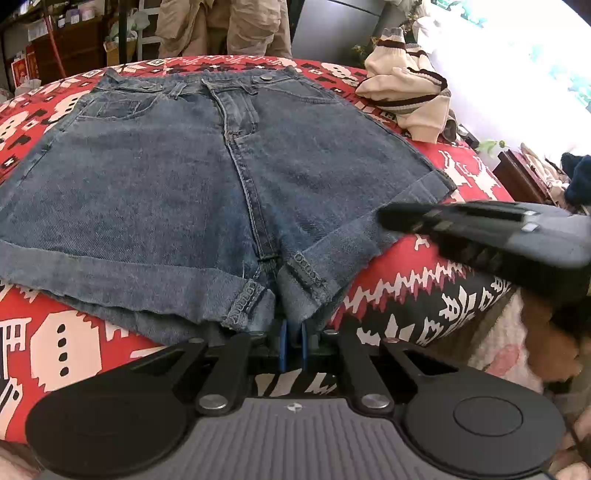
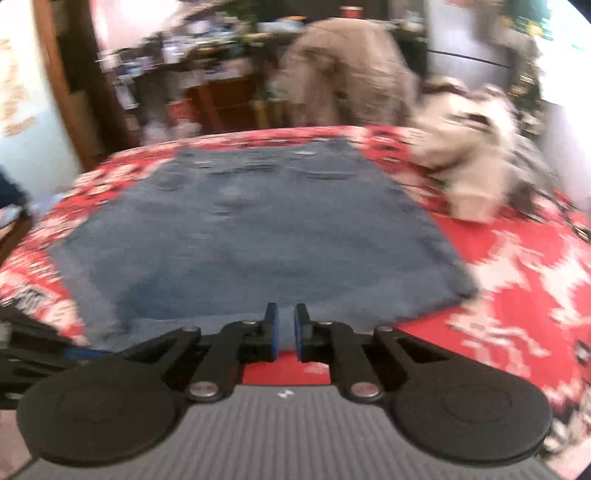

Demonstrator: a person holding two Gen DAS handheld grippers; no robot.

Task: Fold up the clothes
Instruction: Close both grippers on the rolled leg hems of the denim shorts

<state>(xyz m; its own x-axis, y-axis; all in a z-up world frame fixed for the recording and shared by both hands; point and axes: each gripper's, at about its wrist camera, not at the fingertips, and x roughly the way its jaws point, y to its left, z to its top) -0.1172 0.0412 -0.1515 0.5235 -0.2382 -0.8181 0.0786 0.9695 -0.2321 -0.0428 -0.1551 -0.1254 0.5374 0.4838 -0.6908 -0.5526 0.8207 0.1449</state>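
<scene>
A pair of blue denim shorts [image 1: 184, 177] lies flat and face up on a red patterned cloth [image 1: 424, 280], waistband at the far side and rolled leg hems toward me. My left gripper [image 1: 293, 332] sits at the crotch of the near hem. Denim drapes over its fingertips, and its blue pads are closed onto the fabric. My right gripper [image 1: 388, 218] reaches in from the right over the right leg's hem. The right wrist view is blurred. There the shorts [image 2: 240, 236] lie ahead, and the right gripper [image 2: 285, 314] hovers at their near edge, slightly open with nothing between its pads.
A crumpled cream sweater with dark stripes [image 1: 406, 92] lies on the cloth [image 2: 517, 277] at the far right, close to the shorts' waistband corner; it also shows as the sweater [image 2: 469, 147]. Beige trousers [image 1: 221, 26] hang behind the table. Cluttered shelves fill the background.
</scene>
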